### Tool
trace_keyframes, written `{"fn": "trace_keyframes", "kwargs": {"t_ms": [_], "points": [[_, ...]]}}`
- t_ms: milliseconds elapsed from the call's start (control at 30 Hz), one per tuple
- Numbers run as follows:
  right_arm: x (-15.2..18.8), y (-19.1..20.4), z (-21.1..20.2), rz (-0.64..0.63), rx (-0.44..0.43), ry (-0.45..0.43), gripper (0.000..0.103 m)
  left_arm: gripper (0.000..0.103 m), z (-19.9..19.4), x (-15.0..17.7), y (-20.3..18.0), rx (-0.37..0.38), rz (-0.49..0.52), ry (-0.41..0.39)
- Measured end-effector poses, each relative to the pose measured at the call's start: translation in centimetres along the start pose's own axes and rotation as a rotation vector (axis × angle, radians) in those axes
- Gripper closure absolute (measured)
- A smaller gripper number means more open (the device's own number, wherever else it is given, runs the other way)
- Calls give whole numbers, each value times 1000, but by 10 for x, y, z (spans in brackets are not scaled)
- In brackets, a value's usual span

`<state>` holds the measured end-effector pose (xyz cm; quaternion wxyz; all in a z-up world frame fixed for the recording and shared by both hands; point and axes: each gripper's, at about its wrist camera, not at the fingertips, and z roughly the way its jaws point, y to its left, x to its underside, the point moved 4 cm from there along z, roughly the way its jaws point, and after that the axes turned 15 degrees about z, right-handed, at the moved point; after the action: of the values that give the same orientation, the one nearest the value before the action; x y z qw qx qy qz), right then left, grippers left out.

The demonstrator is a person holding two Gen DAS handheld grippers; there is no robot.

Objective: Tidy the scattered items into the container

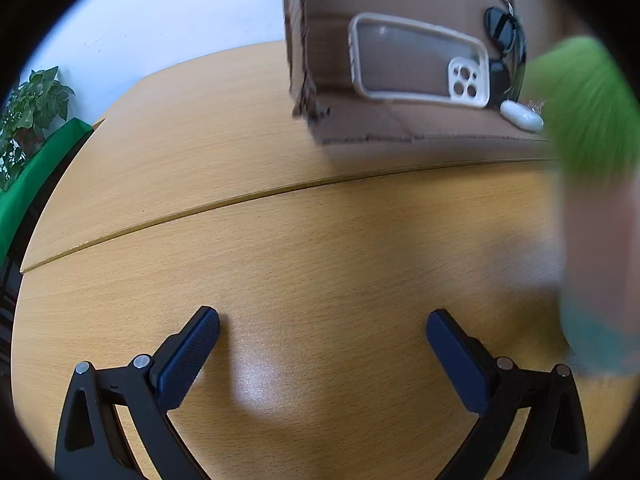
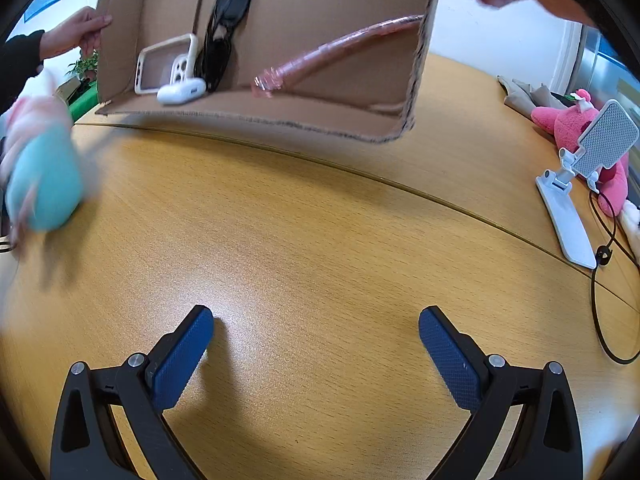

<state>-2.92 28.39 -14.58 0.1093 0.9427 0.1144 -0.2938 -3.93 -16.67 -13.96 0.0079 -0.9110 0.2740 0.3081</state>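
Note:
A cardboard box [image 2: 340, 112] is tipped toward me over the wooden table, held at both sides by bare hands [image 2: 80, 30]. Inside it lie a clear phone case [image 1: 418, 60], black sunglasses [image 1: 506, 46], a white earbud case [image 1: 522, 116] and a pink wrapped stick [image 2: 340, 50]. They also show in the right wrist view: case [image 2: 164, 66], sunglasses [image 2: 226, 28], earbud case [image 2: 180, 92]. A blurred soft toy, teal, pink and green, is in motion at the side [image 2: 42, 172] [image 1: 588, 128]. My left gripper [image 1: 322, 340] and right gripper [image 2: 316, 338] are open and empty above the table.
A white phone stand [image 2: 576, 184], a pink plush toy [image 2: 568, 124] and a black cable [image 2: 604, 280] lie at the table's right. A potted plant [image 1: 32, 108] and a green surface [image 1: 36, 172] stand beyond the left edge. A seam [image 2: 360, 176] crosses the tabletop.

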Motion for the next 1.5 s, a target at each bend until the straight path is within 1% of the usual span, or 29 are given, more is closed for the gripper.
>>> {"fn": "trace_keyframes", "kwargs": {"t_ms": [1500], "points": [[0, 1, 1, 0, 0, 0, 0, 0, 1, 1, 4, -1, -3, -1]]}}
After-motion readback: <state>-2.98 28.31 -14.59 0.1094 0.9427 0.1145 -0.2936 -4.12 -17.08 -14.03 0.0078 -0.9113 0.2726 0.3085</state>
